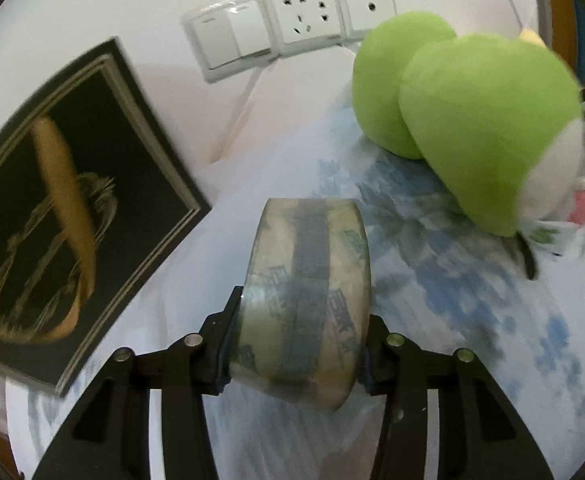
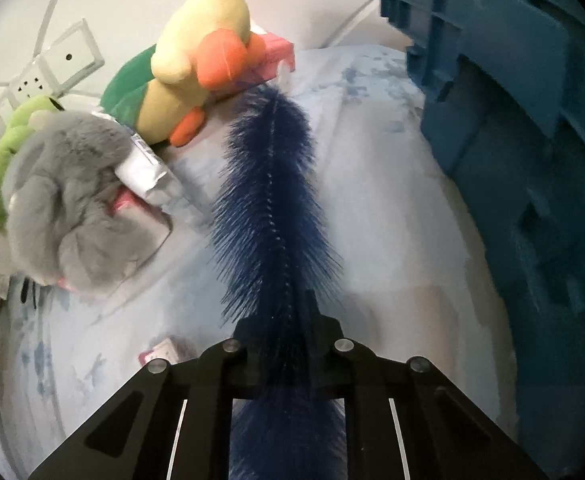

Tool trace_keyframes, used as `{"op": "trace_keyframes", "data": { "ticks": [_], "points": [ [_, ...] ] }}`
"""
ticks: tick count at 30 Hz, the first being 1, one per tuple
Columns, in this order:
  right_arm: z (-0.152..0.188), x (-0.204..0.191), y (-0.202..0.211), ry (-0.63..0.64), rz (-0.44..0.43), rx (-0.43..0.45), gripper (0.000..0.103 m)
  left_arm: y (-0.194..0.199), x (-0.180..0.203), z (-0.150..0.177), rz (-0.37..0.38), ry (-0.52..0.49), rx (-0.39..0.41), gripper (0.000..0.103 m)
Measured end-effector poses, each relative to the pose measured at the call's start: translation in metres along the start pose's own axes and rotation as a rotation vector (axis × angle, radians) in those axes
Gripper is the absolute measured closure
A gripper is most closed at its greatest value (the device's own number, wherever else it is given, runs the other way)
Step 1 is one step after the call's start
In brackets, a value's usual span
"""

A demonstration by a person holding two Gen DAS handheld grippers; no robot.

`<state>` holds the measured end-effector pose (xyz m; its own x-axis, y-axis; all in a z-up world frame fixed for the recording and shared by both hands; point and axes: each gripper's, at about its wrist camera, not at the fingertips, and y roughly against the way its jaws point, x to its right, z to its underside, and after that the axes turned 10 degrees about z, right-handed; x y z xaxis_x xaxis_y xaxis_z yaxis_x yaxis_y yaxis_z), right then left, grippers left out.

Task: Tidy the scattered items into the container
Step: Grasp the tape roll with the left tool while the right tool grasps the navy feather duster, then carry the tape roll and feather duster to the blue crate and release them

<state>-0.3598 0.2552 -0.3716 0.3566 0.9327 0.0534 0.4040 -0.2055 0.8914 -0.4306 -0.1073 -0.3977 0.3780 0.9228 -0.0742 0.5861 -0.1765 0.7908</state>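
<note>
Left wrist view: left gripper (image 1: 298, 344) jaws are pinching a clear tape roll (image 1: 308, 300); right gripper (image 2: 288, 344) jaws are clamping a navy bristle brush (image 2: 270, 208). Plush toys are lying outside the blue plastic crate (image 2: 512, 160).

Home bedroom, by the look of it. Bed with pale blue floral sheet (image 2: 372, 168) as work surface. White padded headboard (image 1: 92, 12) at far edge, wall switch and socket plates (image 1: 292, 20) set in it. Plush toys on sheet: green one (image 1: 472, 120), grey one (image 2: 72, 208), yellow duck (image 2: 196, 56). Blue plastic crate (image 2: 512, 120) at sheet's right edge.
</note>
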Motion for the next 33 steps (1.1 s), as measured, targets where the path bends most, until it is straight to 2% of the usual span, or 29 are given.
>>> {"op": "trace_keyframes", "data": {
  "ticks": [9,18,26,33],
  "points": [
    [0.042,0.016,0.068,0.003,-0.021,-0.012,0.091,0.065,0.0,0.035,-0.002,0.084,-0.027,0.057],
    [0.09,0.007,0.158,0.151,-0.076,0.009,0.091,0.157,0.018,0.086,-0.002,0.182,-0.04,0.058],
    [0.122,0.017,0.232,0.216,-0.089,0.036,0.091,0.23,0.029,0.112,-0.013,0.196,-0.046,0.058],
    [0.131,0.036,0.299,0.241,-0.125,0.096,0.091,0.295,0.031,0.12,-0.043,0.21,-0.023,0.058]
  ]
}}
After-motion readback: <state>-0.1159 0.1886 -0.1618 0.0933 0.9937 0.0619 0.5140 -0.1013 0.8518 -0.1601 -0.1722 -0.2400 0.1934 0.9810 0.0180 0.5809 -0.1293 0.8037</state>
